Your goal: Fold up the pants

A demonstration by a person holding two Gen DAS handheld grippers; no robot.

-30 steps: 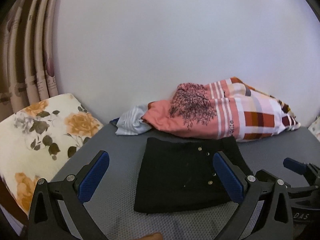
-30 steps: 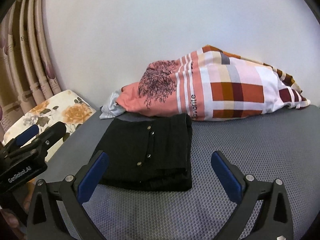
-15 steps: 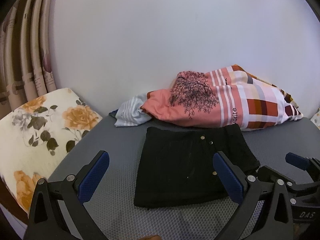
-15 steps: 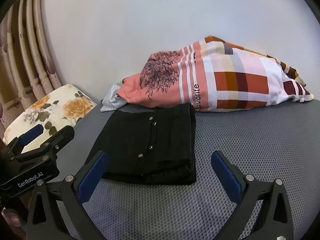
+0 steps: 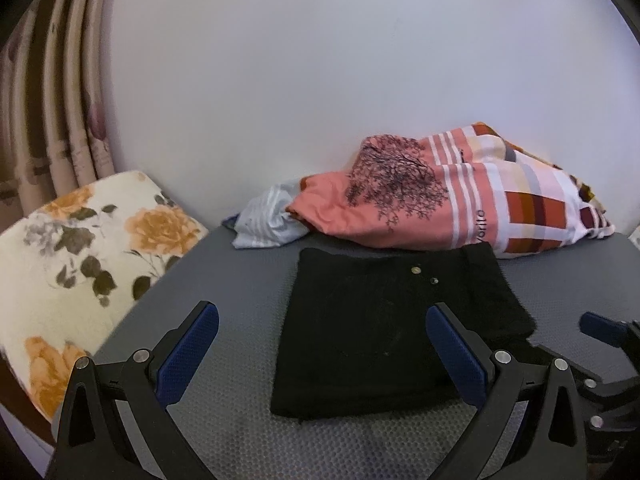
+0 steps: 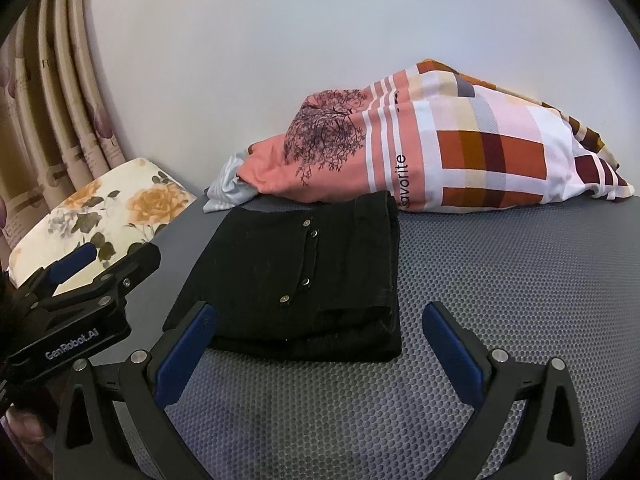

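Black pants point(image 5: 384, 328) sit folded into a compact rectangular stack on the grey honeycomb-textured mat point(image 6: 500, 288), flat, small metal snaps point(image 6: 306, 256) facing up along a placket. Right wrist view shows several layers at the near edge, thick fold along the stack's right side. Far edge of the stack lies just beside, maybe touching, a pink pillow point(image 6: 420, 156) with a tree print, stripes and orange/red checks, which lies against the white wall point(image 5: 320, 80). Pale striped cloth point(image 5: 268, 220) is bunched at the pillow's left end, near the stack's far left corner. Left gripper point(image 5: 322, 354): fingers spread wide, blue pads point(image 5: 188, 350) empty, hovering over the mat in front of the pants, touching nothing; its right pad overlaps the stack in the picture, contact not visible. Right gripper point(image 6: 316, 354): also spread wide, holding nothing, above the mat at the near edge of the stack; left pad point(image 6: 186, 354) overlaps the stack's near left corner in view, can't tell if it touches. Each gripper shows in the other's camera: left one at the left edge of the right wrist view, right one at the lower right of the left wrist view. Floral cushion point(image 5: 80, 264), cream with orange roses, sits off the mat's left side. Beige pleated curtain point(image 6: 52, 120) hangs behind it. Bit of a finger visible at the bottom left corner of the right wrist view.
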